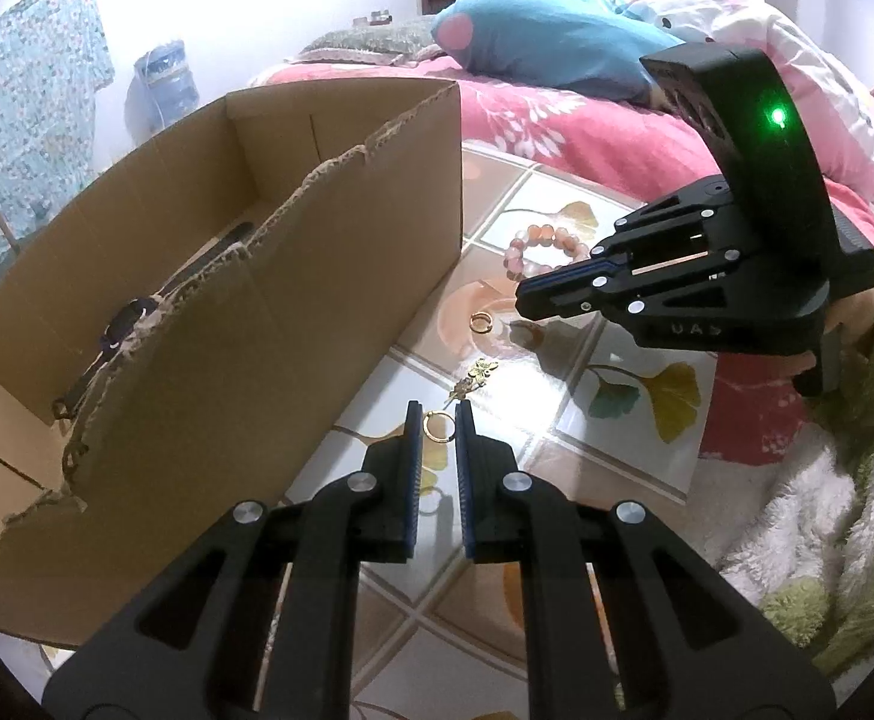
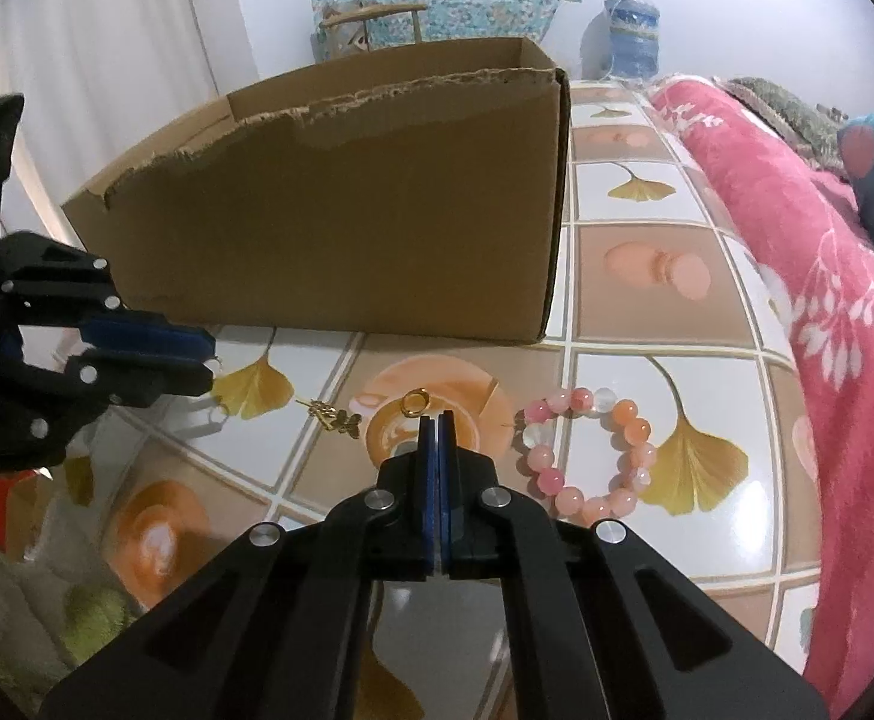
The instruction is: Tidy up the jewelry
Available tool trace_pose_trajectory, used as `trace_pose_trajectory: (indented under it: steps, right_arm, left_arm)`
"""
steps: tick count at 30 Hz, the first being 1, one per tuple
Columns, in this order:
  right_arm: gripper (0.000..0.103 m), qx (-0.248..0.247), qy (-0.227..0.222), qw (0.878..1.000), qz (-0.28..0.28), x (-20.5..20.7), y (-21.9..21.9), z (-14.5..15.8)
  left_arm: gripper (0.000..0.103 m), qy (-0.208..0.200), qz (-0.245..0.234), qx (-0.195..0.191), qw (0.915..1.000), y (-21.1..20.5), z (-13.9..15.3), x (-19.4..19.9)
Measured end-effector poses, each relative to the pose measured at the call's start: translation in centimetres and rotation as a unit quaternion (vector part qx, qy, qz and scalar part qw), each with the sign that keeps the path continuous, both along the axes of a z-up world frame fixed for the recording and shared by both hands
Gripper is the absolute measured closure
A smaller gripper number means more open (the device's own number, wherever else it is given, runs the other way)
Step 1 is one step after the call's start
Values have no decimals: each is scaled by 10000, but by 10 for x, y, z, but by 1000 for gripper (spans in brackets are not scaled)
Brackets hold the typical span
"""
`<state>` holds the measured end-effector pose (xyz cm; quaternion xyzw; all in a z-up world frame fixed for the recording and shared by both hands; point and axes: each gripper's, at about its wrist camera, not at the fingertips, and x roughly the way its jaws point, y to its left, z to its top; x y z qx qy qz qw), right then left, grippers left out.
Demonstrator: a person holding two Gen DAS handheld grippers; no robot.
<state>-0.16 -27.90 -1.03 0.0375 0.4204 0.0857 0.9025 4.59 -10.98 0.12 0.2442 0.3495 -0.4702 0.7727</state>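
Observation:
My left gripper (image 1: 438, 413) is slightly open with a gold ring (image 1: 438, 426) lying on the tabletop between its fingertips. A gold flower brooch (image 1: 477, 373) lies just beyond it, then a second gold ring (image 1: 482, 320) and a pink bead bracelet (image 1: 541, 249). My right gripper (image 2: 438, 420) is shut and empty, its tips just short of the second gold ring (image 2: 414, 403); it also shows in the left wrist view (image 1: 523, 294). The bracelet (image 2: 586, 450) lies to its right, the brooch (image 2: 335, 417) to its left. A watch (image 1: 125, 327) lies inside the cardboard box (image 1: 257, 324).
The box (image 2: 341, 210) stands on a glossy tiled tabletop (image 1: 616, 420) with leaf prints. A pink bedspread (image 2: 796, 276) and a blue pillow (image 1: 556, 48) border the table. A fluffy blanket (image 1: 796, 510) lies at the near right.

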Motion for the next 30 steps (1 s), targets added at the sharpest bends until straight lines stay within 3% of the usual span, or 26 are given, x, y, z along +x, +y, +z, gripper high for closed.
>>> trace_pose_trajectory:
  steps: [2, 5, 6, 20, 23, 26, 30]
  right_arm:
    - [99, 107, -1, 9999, 14, 1, -1, 0]
    - [84, 60, -68, 10000, 30, 5, 2, 0]
    - [83, 44, -90, 9999, 54, 8, 4, 0]
    - [83, -408, -32, 9990, 162, 21, 23, -6]
    - [84, -366, -1, 9993, 121, 22, 22, -6]
    - [92, -291, 0, 9995, 97, 22, 20, -6]
    - [92, -205, -6, 9998, 70, 22, 18, -7]
  left_arm:
    - [93, -19, 9, 11, 10000, 0, 0, -1]
    - [93, -35, 29, 20, 10000, 0, 1, -4]
    - [93, -37, 42, 19, 10000, 0, 1, -4]
    - [93, 3, 136, -11, 9999, 4, -1, 1]
    - [93, 1, 162, -23, 9999, 4, -2, 1]
    - [93, -6, 182, -57, 9998, 5, -1, 0]
    - [93, -44, 202, -78, 9998, 7, 0, -1]
